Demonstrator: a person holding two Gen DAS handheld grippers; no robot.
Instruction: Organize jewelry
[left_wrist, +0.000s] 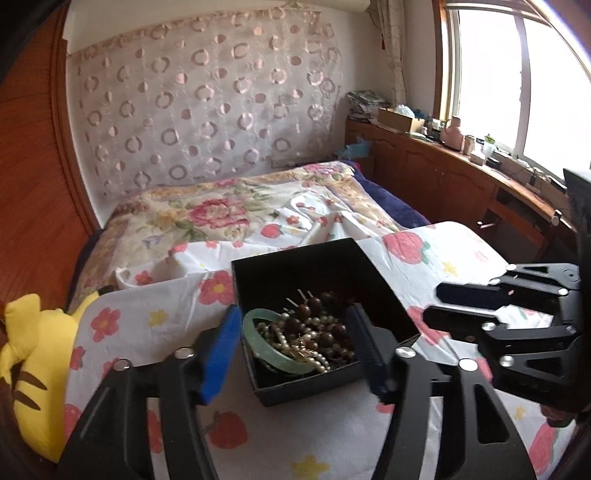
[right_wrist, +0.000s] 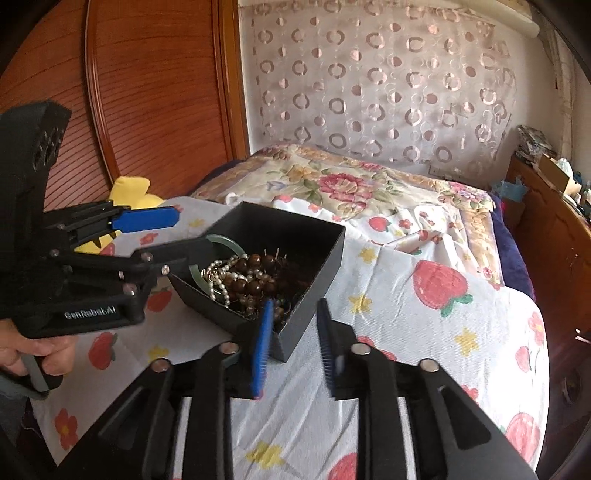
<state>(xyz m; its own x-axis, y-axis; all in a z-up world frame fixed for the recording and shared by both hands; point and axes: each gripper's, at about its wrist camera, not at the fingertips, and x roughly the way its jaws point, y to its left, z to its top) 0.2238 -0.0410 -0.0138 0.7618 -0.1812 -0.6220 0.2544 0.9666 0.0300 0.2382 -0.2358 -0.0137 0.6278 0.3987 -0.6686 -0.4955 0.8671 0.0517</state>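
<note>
A black open box (left_wrist: 280, 258) stands on the strawberry-print cloth (left_wrist: 155, 332). It holds a green jade bangle (left_wrist: 258, 343), white pearl strands (left_wrist: 317, 360) and a brown bead necklace (left_wrist: 314, 308). My left gripper (left_wrist: 293, 347) is open, its blue pads on either side of the box's near end. My right gripper (right_wrist: 293, 347) is open at the box's near corner (right_wrist: 280, 347). The box (right_wrist: 325, 251), bangle (right_wrist: 229, 242) and beads (right_wrist: 255, 277) show in the right wrist view too. Nothing is held.
A yellow plush toy (left_wrist: 33, 354) lies at the left edge of the cloth. A bed with a floral quilt (left_wrist: 221, 210) lies behind. A wooden sideboard (left_wrist: 461, 177) with clutter runs under the window. A wooden door (right_wrist: 147, 92) stands at left.
</note>
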